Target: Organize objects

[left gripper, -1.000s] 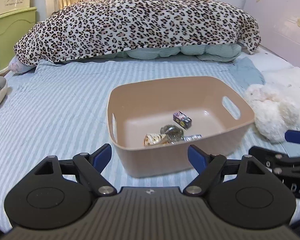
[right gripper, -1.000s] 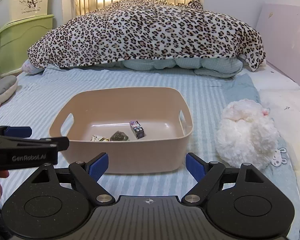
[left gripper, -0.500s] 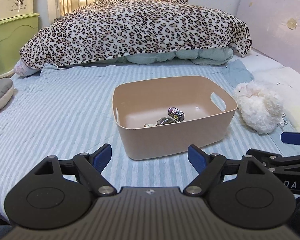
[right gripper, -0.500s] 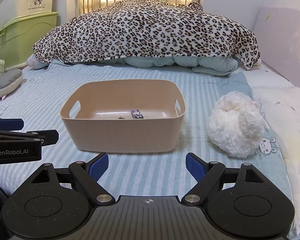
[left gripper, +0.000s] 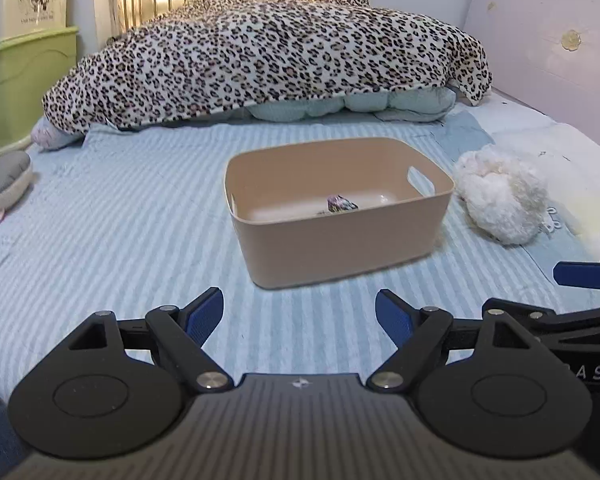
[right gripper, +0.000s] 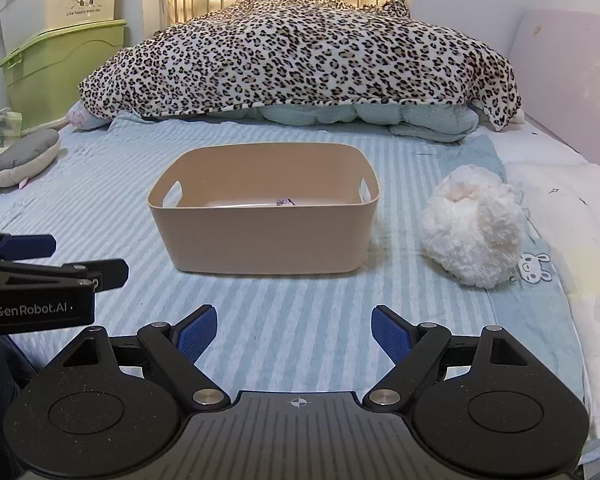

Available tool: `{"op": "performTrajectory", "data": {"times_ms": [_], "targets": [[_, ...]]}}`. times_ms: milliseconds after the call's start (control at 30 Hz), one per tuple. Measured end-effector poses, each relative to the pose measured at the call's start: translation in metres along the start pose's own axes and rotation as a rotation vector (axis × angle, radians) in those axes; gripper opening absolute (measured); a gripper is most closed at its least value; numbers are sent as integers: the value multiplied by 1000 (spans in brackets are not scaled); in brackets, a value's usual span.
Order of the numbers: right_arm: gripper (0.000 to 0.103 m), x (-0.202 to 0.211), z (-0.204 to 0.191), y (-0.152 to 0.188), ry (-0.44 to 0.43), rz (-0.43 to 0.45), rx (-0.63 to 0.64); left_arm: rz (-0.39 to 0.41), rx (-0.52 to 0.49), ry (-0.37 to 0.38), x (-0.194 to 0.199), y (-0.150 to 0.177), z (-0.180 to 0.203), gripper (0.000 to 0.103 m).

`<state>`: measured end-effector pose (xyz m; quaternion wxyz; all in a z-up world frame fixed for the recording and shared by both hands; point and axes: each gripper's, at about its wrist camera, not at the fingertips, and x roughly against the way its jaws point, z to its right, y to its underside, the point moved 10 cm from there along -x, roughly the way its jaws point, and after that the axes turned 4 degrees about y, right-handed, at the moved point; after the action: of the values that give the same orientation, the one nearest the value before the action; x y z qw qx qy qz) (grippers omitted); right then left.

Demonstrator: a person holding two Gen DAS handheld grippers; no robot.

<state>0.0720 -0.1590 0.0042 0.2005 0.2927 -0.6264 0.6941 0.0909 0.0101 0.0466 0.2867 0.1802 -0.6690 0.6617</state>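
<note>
A tan plastic bin (left gripper: 340, 248) stands on the striped bed ahead of both grippers; it also shows in the right wrist view (right gripper: 264, 236). Small items (left gripper: 340, 204) lie on its floor, mostly hidden by the near wall; in the right wrist view only a small patterned box (right gripper: 285, 201) peeks over the rim. My left gripper (left gripper: 299, 312) is open and empty, well short of the bin. My right gripper (right gripper: 293, 330) is open and empty, also short of the bin. A white fluffy plush toy (left gripper: 500, 196) lies right of the bin, seen too in the right wrist view (right gripper: 476, 224).
A leopard-print blanket (right gripper: 300, 52) piles across the far end of the bed. A grey cushion (right gripper: 24, 156) lies at the left edge. Green and cream storage boxes (right gripper: 64, 40) stand at the left wall. A pink headboard (left gripper: 548, 60) is at the right.
Both grippers have pulled back and lowered away from the bin, so it looks smaller and its contents are mostly hidden behind the near wall. Both stay open and empty.
</note>
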Motion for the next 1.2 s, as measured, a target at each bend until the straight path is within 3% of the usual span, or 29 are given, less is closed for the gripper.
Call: {"op": "performTrajectory", "data": {"times_ms": [433, 1200], "targets": [[86, 17, -3, 13, -7, -7, 6, -30, 44, 33, 9, 20, -4, 84], [90, 28, -3, 24, 2, -7, 15, -46, 2, 46, 21, 39, 14, 84]]}}
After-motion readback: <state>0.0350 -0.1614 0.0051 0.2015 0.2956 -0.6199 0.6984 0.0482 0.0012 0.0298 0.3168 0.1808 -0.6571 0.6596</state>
